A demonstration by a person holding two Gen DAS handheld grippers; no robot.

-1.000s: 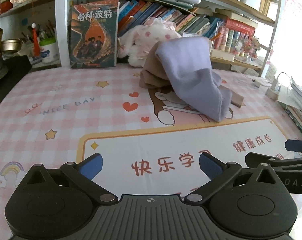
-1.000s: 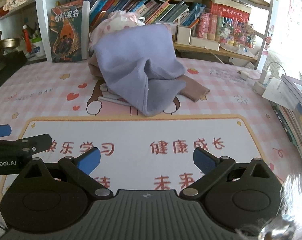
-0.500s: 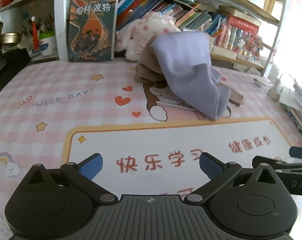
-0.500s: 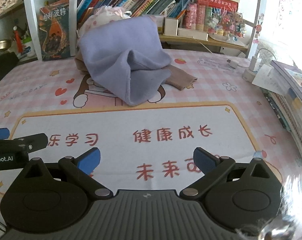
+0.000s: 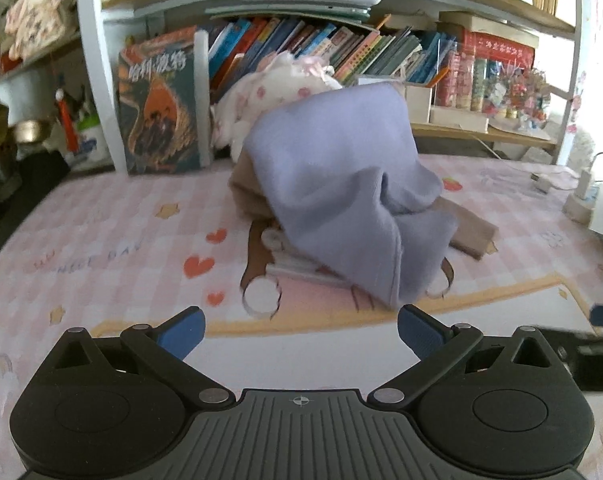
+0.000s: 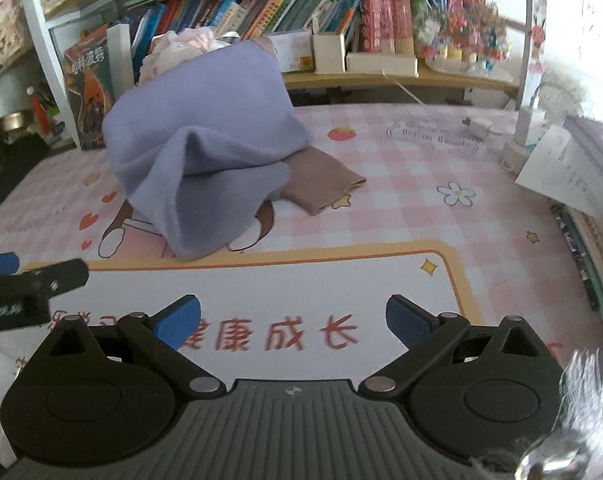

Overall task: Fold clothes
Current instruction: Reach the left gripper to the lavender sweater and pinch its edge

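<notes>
While both sets of tongs hover low over the bench [image 6: 401,152] with their blue-tipped fingers spread wide and holding nothing, the left tongs [image 5: 300,330] and right tongs [image 6: 293,322] face a heap of clothes at the back centre of the pink checked desk mat [image 5: 101,216]. On top lies a lavender garment [image 5: 341,200], draped in a mound that slopes down from the bookshelf [image 5: 341,60] toward the cameras, its lowest fold reaching the mat's orange border. Under it a tan garment [image 6: 321,184] lies flat, one ribbed end poking out to the right along the bench, and a white plush with pink spots [image 5: 277,84] sits behind the pile. Large red characters printed on the mat read "健康成长" in the right wrist view, partly cut off by the tongs; faint lettering at the left of the mat is too blurred to read. A dark-covered book [image 5: 159,104] standing against the shelf shows "哈利·波特" on its cover. The black body beside the right tongs carries lettering too blurred to make out.
</notes>
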